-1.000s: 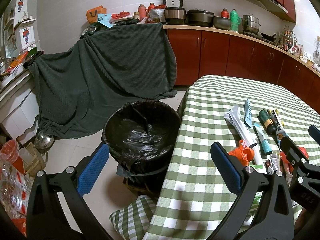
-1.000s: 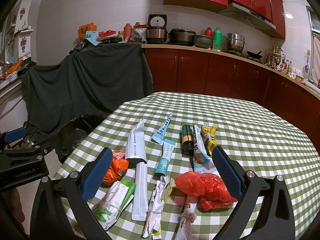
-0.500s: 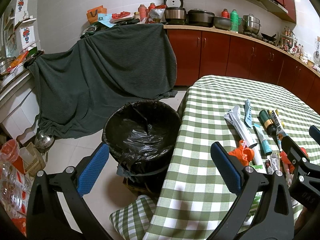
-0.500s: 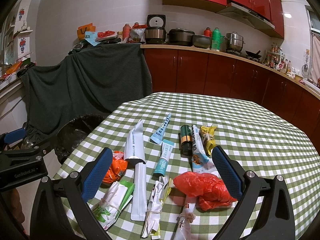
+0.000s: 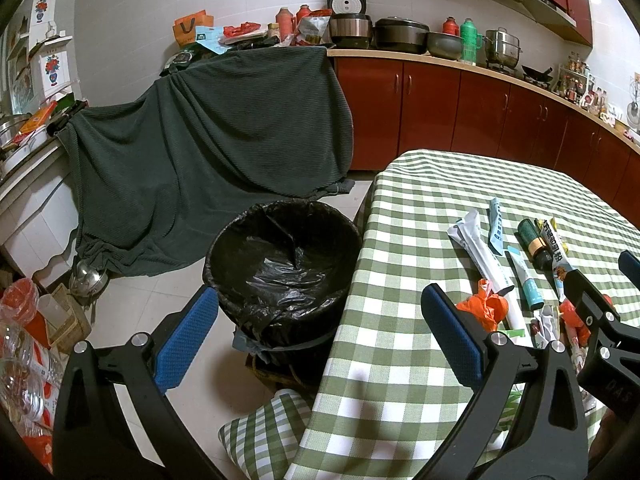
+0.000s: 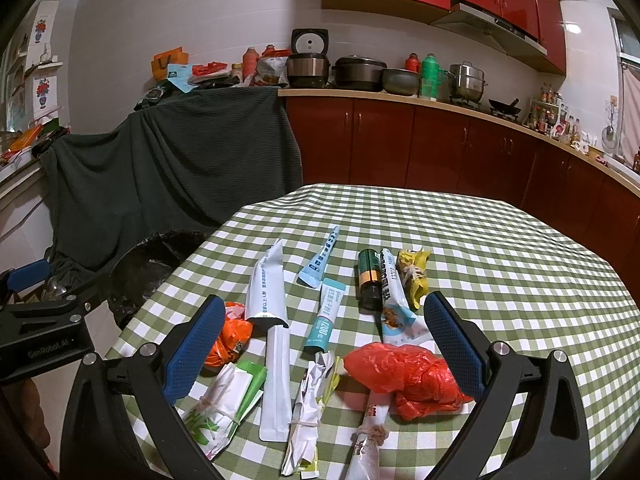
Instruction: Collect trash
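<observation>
Your fingers are spread wide on both grippers and hold nothing. Your left gripper [image 5: 320, 344] hangs over the edge where the green-checked surface [image 5: 432, 208] meets the floor, one blue pad toward the bin, the other above the cloth. The black-lined trash bin [image 5: 282, 268] stands on the floor touching the tablecloth's hanging edge, open, with no trash visible inside.

Your right gripper [image 6: 324, 348] is above the near side of the surface, and the trash lies between and ahead of its pads: a red plastic bag [image 6: 404, 372] near the right pad, a crumpled orange wrapper [image 6: 230, 340] partly behind the left pad, a long white pouch [image 6: 270, 320] lying lengthwise, a teal tube [image 6: 326, 318], a light blue sachet [image 6: 322, 262], a dark green battery [image 6: 369, 278] and a yellow wrapper [image 6: 414, 272]. Nearer you lie rubber-banded paper bundles [image 6: 224, 400].
</observation>
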A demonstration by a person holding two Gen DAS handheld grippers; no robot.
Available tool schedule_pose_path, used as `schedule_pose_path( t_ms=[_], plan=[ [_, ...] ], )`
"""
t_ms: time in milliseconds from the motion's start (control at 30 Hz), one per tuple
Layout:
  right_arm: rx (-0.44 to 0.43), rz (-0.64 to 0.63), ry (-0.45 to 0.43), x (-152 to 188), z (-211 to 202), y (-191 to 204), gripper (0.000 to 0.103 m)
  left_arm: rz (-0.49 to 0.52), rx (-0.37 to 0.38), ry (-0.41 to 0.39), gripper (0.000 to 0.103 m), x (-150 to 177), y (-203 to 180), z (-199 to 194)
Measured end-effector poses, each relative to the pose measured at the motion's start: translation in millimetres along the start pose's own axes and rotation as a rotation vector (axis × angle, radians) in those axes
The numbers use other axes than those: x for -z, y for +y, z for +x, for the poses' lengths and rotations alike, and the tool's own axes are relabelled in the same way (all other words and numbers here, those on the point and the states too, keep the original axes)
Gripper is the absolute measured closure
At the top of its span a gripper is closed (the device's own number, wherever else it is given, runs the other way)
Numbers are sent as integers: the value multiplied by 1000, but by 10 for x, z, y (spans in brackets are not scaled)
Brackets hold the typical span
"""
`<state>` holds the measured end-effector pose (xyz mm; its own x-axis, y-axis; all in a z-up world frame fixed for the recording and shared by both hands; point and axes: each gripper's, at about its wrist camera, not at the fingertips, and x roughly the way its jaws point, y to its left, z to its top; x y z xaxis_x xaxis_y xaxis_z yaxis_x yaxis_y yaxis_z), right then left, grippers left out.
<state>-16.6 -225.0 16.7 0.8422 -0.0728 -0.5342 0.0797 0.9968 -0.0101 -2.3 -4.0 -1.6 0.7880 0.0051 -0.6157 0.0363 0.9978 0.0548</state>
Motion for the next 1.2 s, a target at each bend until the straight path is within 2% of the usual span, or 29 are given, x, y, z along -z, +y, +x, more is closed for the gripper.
schedule_pose_path(
  t_ms=[933,1200],
  plan=[
    [4,-1,2,6,-15,21,6,0,-1,3,4,25,-7,22],
    [17,15,7,30,0,-37,6,11,21,22,4,122,-72,62]
  ],
)
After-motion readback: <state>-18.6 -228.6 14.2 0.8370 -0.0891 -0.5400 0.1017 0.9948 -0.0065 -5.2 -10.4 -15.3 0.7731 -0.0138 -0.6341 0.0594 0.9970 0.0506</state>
